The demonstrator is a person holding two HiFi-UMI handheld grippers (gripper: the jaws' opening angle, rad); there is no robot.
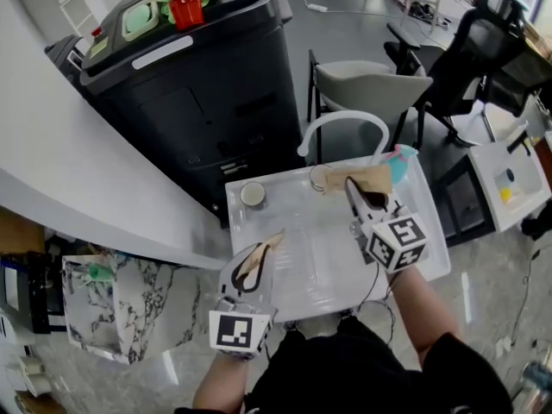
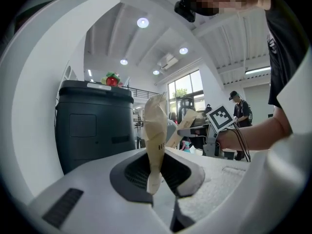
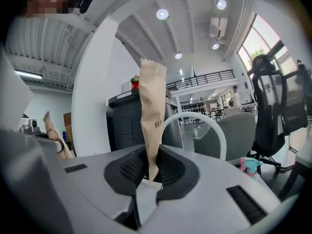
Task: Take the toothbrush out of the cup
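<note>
My left gripper (image 1: 252,270) is shut on a tan paper sleeve (image 1: 261,254) over the near left of the white table (image 1: 302,257). In the left gripper view the sleeve (image 2: 155,140) stands upright between the dark pads. My right gripper (image 1: 366,203) is shut on a second tan paper sleeve (image 1: 366,178) above the table's far right; in the right gripper view that sleeve (image 3: 152,116) rises from the pinched jaws. A small white cup (image 1: 253,195) and a clear glass (image 1: 320,178) stand at the table's far edge. No bare toothbrush shows.
A white curved faucet (image 1: 343,128) arches over the far edge, with a teal bottle (image 1: 402,159) beside it. A black bin (image 1: 190,84) stands behind the table, grey and black chairs (image 1: 371,89) to its right, and a marbled box (image 1: 121,304) at the near left.
</note>
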